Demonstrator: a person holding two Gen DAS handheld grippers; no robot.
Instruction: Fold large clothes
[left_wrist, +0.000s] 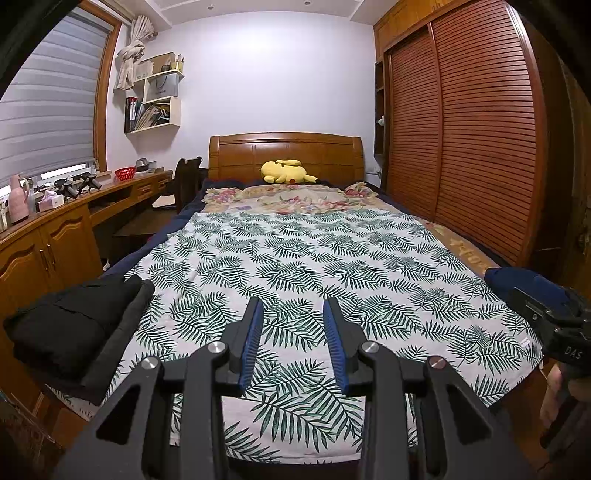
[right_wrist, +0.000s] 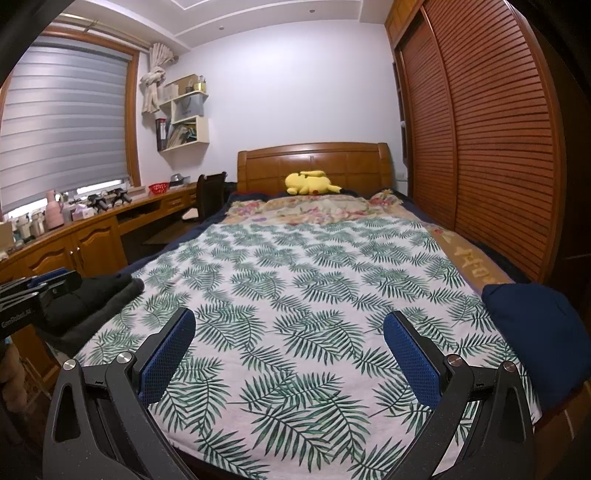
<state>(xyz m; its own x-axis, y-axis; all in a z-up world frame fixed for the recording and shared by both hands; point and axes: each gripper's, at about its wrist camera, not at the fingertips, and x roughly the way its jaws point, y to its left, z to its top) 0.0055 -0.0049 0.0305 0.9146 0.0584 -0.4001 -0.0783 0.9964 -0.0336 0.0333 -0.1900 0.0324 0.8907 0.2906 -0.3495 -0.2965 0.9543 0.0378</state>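
A folded black garment lies at the bed's left front corner; it also shows in the right wrist view. A dark blue garment lies bunched at the bed's right front corner, and in the left wrist view. My left gripper is open and empty, hovering over the leaf-print sheet near the foot of the bed. My right gripper is wide open and empty over the same sheet. The right gripper's body shows at the left wrist view's right edge.
A yellow plush toy lies by the wooden headboard. A floral blanket covers the bed's far end. A wooden desk with clutter runs along the left. A slatted wardrobe stands close on the right.
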